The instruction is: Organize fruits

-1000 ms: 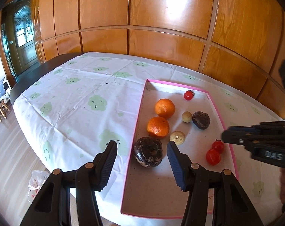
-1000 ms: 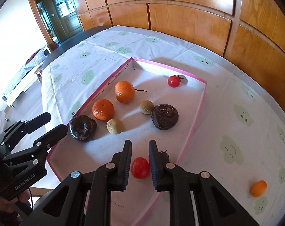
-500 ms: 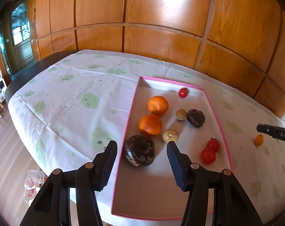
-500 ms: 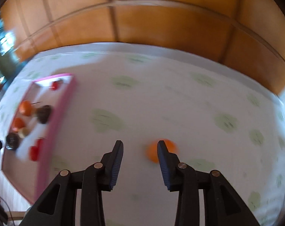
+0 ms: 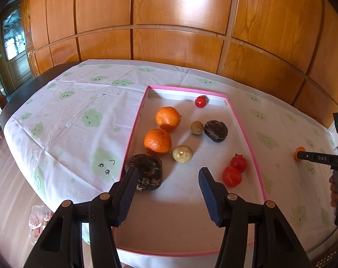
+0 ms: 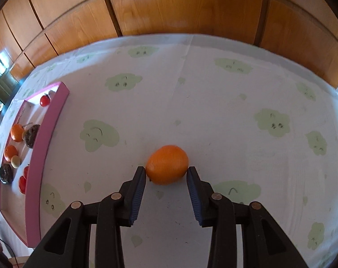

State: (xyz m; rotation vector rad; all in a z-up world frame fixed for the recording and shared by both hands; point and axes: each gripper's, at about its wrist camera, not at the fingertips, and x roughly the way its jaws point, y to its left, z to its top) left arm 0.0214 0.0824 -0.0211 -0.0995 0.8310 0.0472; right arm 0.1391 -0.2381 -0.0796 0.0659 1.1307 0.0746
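Note:
A pink-rimmed tray point(image 5: 244, 131) holds two oranges point(image 5: 157, 141), several red tomatoes point(image 5: 232, 176), two pale round fruits point(image 5: 182, 154) and two dark wrinkled fruits point(image 5: 146, 172). My left gripper point(image 5: 167, 174) is open above the tray's near end, beside a dark fruit. A small orange point(image 6: 167, 164) lies on the tablecloth to the right of the tray point(image 6: 42, 156). My right gripper point(image 6: 166, 173) is open with its fingertips on either side of that orange. The small orange point(image 5: 299, 150) also shows in the left wrist view, at the tip of the right gripper point(image 5: 299, 154).
The table has a white cloth with green cloud faces point(image 6: 213, 111). Wooden wall panels point(image 5: 169, 33) stand behind it. A plastic bag point(image 5: 38, 220) lies on the floor at the left, beyond the table's edge.
My right gripper has left the tray, swung right across the cloth and closed in on the small orange. My left gripper has stayed open over the tray's near end.

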